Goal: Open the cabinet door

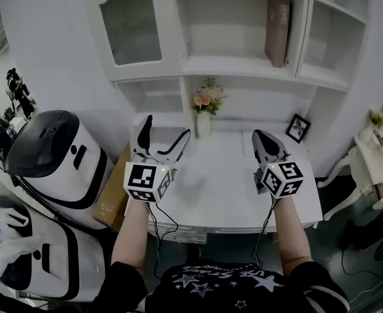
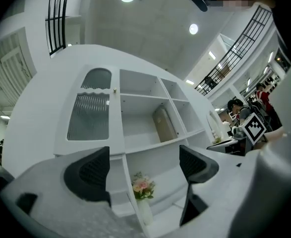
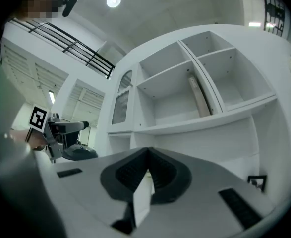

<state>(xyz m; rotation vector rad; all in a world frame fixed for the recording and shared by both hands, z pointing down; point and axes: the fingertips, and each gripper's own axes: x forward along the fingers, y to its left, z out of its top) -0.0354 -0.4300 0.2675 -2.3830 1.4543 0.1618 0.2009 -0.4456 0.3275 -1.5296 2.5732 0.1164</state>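
Observation:
The cabinet door (image 1: 129,25) is a white frame with ribbed glass at the upper left of the white hutch, and it stands closed. Its small knob (image 2: 114,89) sits at the door's (image 2: 89,115) upper right corner. My left gripper (image 1: 163,135) hovers over the desk (image 1: 217,194) well below the door, open with nothing between its fingers (image 2: 88,175). My right gripper (image 1: 268,143) hovers over the desk's right half, shut with its pads (image 3: 146,175) together. From the right gripper view the door (image 3: 120,105) shows far off to the left.
The open shelves hold a brown book (image 1: 278,31), a vase of flowers (image 1: 205,109) and a small picture frame (image 1: 298,128). Two white-and-black machines (image 1: 54,152) and a cardboard box (image 1: 113,197) stand left of the desk. A white chair (image 1: 367,162) stands at the right.

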